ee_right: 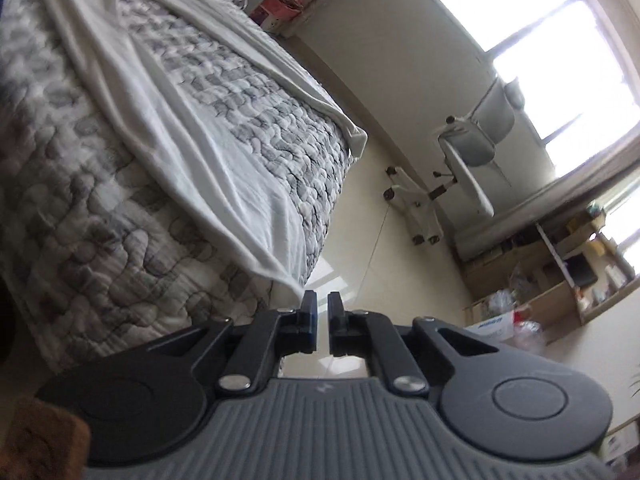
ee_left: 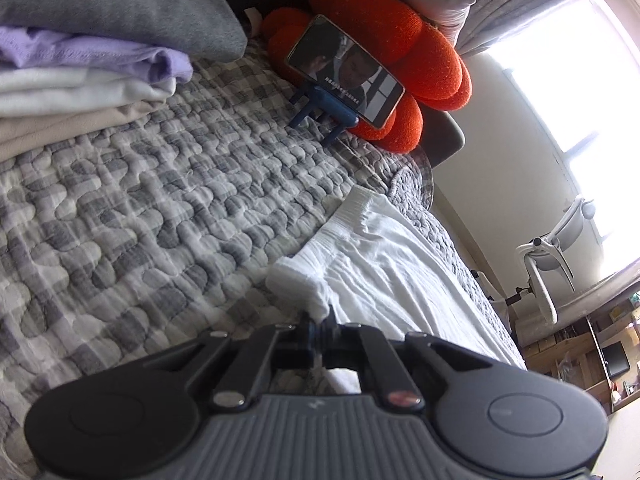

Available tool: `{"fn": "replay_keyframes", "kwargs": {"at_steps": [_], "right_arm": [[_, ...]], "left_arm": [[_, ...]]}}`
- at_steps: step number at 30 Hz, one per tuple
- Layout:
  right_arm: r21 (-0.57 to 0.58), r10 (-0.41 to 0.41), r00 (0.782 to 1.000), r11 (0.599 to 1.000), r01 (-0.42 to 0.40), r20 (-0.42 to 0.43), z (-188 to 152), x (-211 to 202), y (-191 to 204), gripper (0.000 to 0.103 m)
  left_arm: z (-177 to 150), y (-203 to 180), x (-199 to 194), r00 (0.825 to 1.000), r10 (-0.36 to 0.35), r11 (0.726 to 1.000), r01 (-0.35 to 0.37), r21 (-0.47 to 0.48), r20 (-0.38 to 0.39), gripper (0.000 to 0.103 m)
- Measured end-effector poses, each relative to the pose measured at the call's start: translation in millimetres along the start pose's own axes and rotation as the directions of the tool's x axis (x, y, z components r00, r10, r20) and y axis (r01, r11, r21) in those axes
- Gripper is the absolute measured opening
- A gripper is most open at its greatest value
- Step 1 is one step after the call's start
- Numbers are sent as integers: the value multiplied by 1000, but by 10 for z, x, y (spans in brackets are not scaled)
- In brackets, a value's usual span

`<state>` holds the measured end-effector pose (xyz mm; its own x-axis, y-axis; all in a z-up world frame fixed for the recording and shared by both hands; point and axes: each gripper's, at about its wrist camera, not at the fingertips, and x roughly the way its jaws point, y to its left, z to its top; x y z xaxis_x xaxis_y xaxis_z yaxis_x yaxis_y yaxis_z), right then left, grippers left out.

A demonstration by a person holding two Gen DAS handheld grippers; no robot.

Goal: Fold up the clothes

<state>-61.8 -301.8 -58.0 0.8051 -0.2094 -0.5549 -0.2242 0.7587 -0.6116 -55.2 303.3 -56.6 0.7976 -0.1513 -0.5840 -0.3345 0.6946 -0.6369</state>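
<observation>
Left wrist view first: the left gripper (ee_left: 320, 322) is clamped tight on a bunched corner of the white trousers (ee_left: 384, 264), right at the elastic waistband end, and the cloth runs away from the jaws toward two o'clock along the edge of the quilt (ee_left: 160, 208). Up at eleven o'clock sits a stack of folded clothes (ee_left: 92, 60), grey on top, then lilac, white and beige. At twelve o'clock a phone (ee_left: 346, 70) leans on a blue stand against an orange cushion (ee_left: 384, 28), screen lit. A white chair (ee_left: 552, 260) stands by the window at three o'clock. Over to the right wrist view: the right gripper (ee_right: 322, 312) has its jaws parted by a narrow gap with nothing between them, and the hem of the white trousers (ee_right: 192, 128) lies just beside the left fingertip at eleven o'clock, not pinched. The two legs stretch away across the quilt (ee_right: 100, 220) toward eleven o'clock, spread in a V. The white chair (ee_right: 464, 152) sits on the pale floor (ee_right: 360, 208) at two o'clock, wooden shelves (ee_right: 540, 276) at three.
</observation>
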Motion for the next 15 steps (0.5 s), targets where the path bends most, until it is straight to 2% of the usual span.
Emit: {"fn": "replay_keyframes", "kwargs": {"at_steps": [1,2,3,4,6,7,10,12,14,15], "right_arm": [[87,43,999,995,-43,3,55,-2,-133,16],[192,96,995,976,-98,19,105,-5,-290,19],[286,142,989,947,-146,37,139,4,-437,37],[388,187,981,901,-195,60,196,64,-587,51],[500,245,965,827,-256,90,336,213,-713,52],[527,268,959,803,-277,95,379,302,-737,52],[574,321,945,764,-294,56,497,652,-634,52],[618,373,927,718,-321,48,451,826,-651,48],[656,421,904,663,-361,73,395,901,-655,31],[650,422,903,665,-368,80,401,846,-637,11]], "left_arm": [[4,0,1,1000,3,1000,-3,2,0,2],[7,2,3,1000,7,1000,-7,4,0,2],[10,3,13,1000,11,1000,-11,8,-1,2],[7,3,25,1000,15,1000,-15,10,-4,2],[-3,0,50,1000,22,1000,-22,14,-7,2],[-4,0,53,1000,23,1000,-23,13,-6,2],[-4,3,51,1000,25,1000,-25,10,-2,2],[7,11,36,1000,26,1000,-26,15,-3,2],[20,12,12,1000,29,999,-29,28,-4,2],[27,9,2,1000,29,999,-29,34,-4,2]]}}
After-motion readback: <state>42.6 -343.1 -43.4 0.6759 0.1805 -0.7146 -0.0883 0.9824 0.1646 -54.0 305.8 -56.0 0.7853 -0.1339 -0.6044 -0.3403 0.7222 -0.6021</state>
